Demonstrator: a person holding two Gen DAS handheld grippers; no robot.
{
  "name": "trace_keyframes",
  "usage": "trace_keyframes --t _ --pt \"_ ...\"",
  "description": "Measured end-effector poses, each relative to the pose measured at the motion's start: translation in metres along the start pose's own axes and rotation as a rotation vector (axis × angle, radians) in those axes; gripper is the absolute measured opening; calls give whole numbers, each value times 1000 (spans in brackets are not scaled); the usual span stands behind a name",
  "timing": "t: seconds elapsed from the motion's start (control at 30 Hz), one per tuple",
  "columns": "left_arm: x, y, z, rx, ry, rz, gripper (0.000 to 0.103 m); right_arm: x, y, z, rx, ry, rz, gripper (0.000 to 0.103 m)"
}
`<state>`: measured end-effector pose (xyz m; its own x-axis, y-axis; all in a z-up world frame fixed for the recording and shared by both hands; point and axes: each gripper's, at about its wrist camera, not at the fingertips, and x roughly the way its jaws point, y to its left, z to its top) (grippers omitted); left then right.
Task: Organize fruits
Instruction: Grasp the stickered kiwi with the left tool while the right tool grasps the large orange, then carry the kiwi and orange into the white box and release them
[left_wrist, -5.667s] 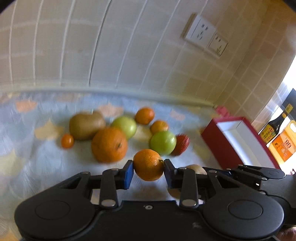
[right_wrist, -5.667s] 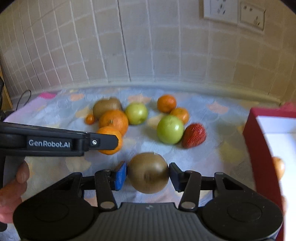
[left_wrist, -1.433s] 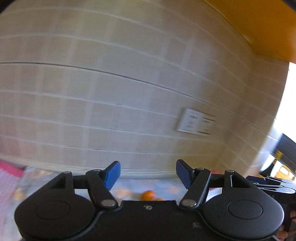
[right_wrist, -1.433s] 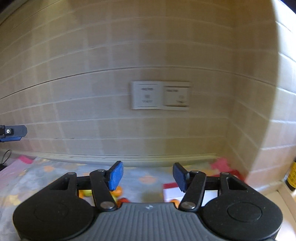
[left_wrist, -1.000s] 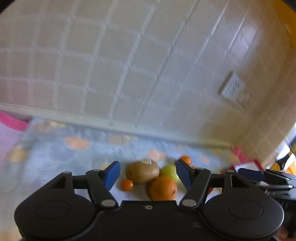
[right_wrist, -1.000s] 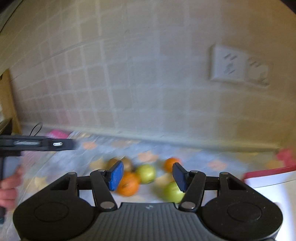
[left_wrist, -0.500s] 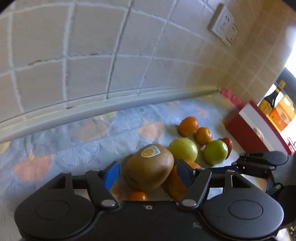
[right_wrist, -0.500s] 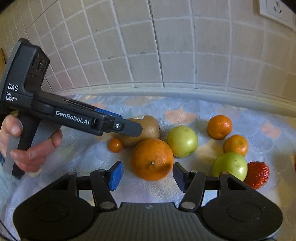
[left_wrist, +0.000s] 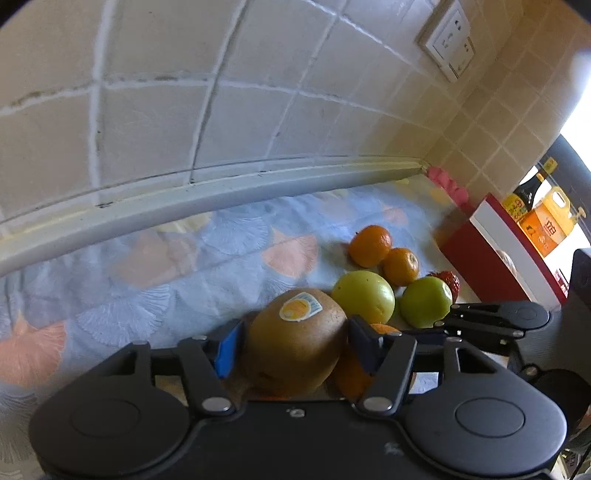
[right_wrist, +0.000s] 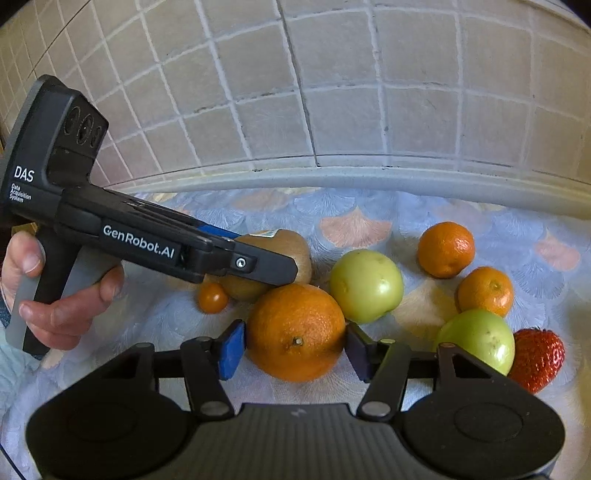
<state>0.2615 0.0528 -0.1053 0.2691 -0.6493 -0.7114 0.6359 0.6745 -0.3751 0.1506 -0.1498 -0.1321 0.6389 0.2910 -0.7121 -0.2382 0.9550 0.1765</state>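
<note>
The left tool (left_wrist: 293, 349) straddles a brown kiwi (left_wrist: 295, 338) bearing an oval sticker, its blue pads on either side of the fruit; whether the pads press the skin or stand just clear cannot be told, and the kiwi sits on the worktop (left_wrist: 155, 273), which is covered by a pale blue cloth with pink shell shapes. The right tool (right_wrist: 293, 349) likewise brackets a large orange (right_wrist: 295, 330), both pads at or against its sides; contact cannot be confirmed, and the orange rests on the cloth. In the right wrist view the left tool's finger crosses in front of the kiwi, held by the person's left hand (right_wrist: 55, 295). A tiny orange fruit (right_wrist: 212, 297) lies just beside the kiwi and the large orange. Two green apples (right_wrist: 365, 284) (right_wrist: 476, 341) lie to the right of the large orange, with two mandarins (right_wrist: 445, 249) (right_wrist: 485, 291) behind them and a strawberry (right_wrist: 537, 358) touching the nearer apple. In the left wrist view a red box (left_wrist: 484, 254) with a white interior stands well apart at the right, bottles (left_wrist: 539, 218) behind it. A tiled wall (right_wrist: 332, 92) backs the worktop.
</note>
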Motion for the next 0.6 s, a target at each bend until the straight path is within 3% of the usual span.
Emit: trace_keyframes --t 0.3,0.6 --pt "-12 -18 -6 6 -34 54 71 -37 -3 -9 -5 -24 -2 58" --pt "-53 -80 2 54 -180 54 71 -104 -16 -6 -1 -155 -67 58"
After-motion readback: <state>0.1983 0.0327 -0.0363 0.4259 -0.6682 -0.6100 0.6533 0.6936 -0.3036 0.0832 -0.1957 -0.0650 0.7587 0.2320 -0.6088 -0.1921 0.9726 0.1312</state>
